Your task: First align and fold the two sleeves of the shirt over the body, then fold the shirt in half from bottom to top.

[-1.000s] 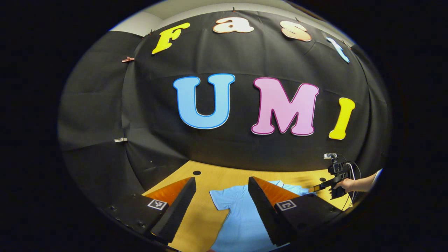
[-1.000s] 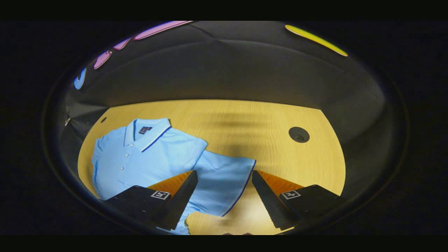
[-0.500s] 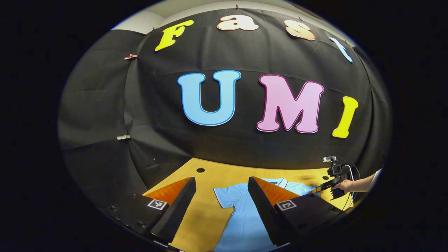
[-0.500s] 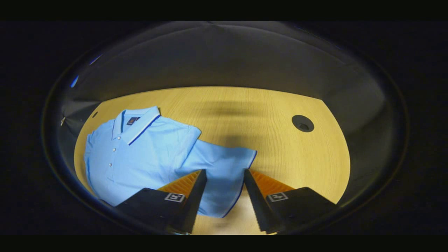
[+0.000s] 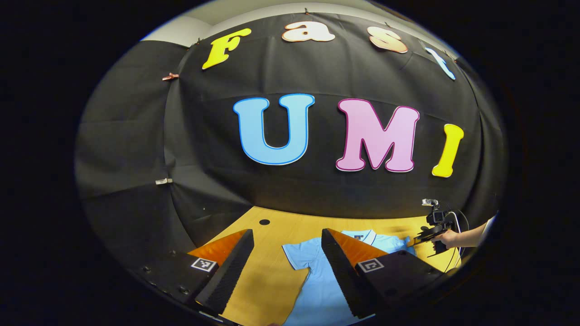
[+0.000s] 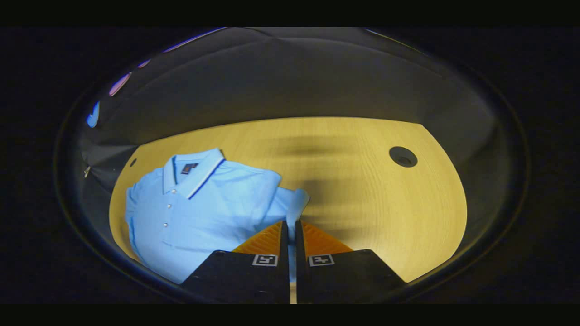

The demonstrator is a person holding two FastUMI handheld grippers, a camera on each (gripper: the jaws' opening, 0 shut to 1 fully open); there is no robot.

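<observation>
While a second ago wide apart: now almost together.

Right gripper (image 6: pixel 292 226): fingers pressed onto the sleeve (image 6: pixel 294 203), with a thin strip of blue cloth between them; half a second ago half closed around it.

Sleeve: bunched and pulled up narrow at the fingertips; earlier spread flat on the table (image 6: pixel 371 199), with its dark edge line visible.

Shirt (image 6: pixel 204 213): light blue, lying front up on the table, collar (image 6: pixel 195 170) toward the far side, buttons visible; body in about the same place as before, to the left in the right gripper view.

Left gripper (image 5: pixel 286 258): fingers wide apart as before, nothing between them, held above the table near its edge.

Shirt in left gripper view (image 5: pixel 312 271): other sleeve flat on the wood between the open fingers, shifted a little to the right compared with a second ago.

Far gripper in left gripper view (image 5: pixel 423 237): held by a hand (image 5: pixel 446 237), down at the far edge of the shirt.

Hole in table (image 6: pixel 403 156): round, dark, well apart from the shirt.
</observation>
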